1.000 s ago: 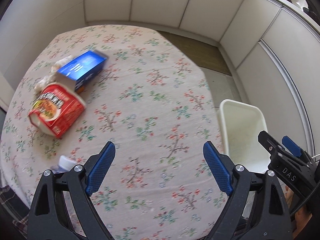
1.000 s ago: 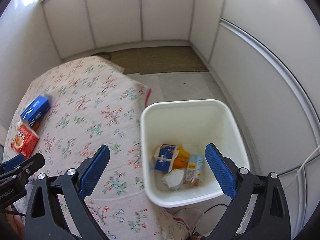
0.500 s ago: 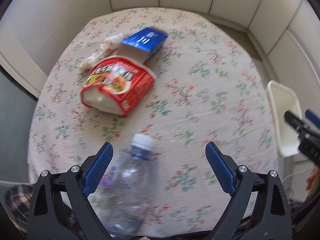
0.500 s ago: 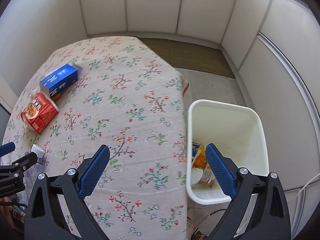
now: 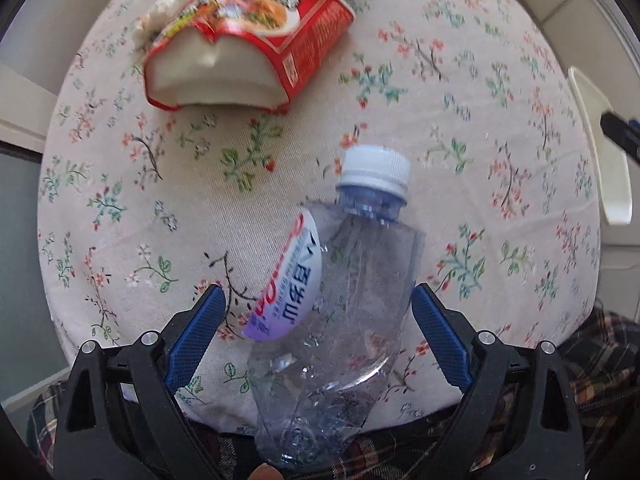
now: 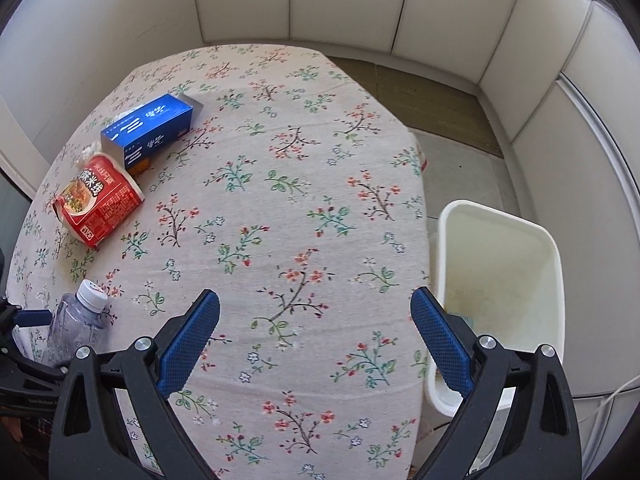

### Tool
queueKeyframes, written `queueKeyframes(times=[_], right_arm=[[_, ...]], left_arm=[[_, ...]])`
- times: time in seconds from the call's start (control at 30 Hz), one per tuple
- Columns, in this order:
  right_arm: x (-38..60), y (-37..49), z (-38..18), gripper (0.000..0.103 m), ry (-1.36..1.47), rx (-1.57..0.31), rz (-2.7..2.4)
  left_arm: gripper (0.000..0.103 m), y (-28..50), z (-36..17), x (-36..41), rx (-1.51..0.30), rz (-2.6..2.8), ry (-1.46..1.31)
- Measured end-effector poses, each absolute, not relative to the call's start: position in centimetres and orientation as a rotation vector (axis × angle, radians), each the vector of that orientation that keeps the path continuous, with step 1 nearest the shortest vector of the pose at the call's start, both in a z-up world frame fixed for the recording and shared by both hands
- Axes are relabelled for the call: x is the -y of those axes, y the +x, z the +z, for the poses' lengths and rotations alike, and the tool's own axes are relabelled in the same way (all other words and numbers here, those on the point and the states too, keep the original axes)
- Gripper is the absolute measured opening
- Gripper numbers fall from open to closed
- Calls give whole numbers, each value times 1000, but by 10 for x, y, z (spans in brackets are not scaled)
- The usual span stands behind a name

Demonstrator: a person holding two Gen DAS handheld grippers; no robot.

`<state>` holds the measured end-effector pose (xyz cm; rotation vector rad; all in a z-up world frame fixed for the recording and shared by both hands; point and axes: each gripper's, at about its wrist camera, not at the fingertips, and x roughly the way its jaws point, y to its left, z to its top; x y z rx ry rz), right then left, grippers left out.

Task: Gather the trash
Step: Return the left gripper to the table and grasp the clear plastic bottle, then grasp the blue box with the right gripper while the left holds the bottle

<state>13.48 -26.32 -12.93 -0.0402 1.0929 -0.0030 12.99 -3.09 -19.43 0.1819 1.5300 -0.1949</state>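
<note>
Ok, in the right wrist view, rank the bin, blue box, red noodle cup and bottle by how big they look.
1. Bin, clearly largest.
2. Blue box and red noodle cup: about alike, too close to rank.
3. Bottle: looks smallest, but the left gripper hides part of it, so unsure.

Table (image 6: 304, 184) w/ cloth: bottle (image 5: 340, 300) lies at near-left edge, cap pointing away, body between fingers of left gripper (image 5: 316, 336). Noodle cup (image 6: 98, 204) on its side further back on left side of table. Box (image 6: 148, 134) just behind it, touching or nearly so, crumpled wrapper (image 6: 90, 154) at their left. Bin (image 6: 500, 280) on floor off table's right edge. Right gripper (image 6: 314, 336) over near-middle of table, bottle to its left, bin to its right.
</note>
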Motion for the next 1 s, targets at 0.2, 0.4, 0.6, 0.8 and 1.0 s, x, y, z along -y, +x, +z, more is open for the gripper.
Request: queueKeyframes(times=[0.2, 0.4, 0.6, 0.8, 1.0], right_arm=[[241, 148, -129, 93, -50, -1099, 37], [215, 169, -128, 93, 3, -1112, 108], [190, 196, -126, 93, 195, -1122, 236], [178, 238, -145, 93, 422, -1159, 275], [174, 282, -156, 93, 645, -1190, 178]], left_arm=[[72, 127, -196, 18, -1527, -249, 188], [71, 122, -184, -13, -1466, -269, 116], [71, 128, -147, -54, -1307, -280, -78], [71, 136, -109, -92, -1092, -236, -253], [72, 152, -105, -104, -1020, -189, -374]])
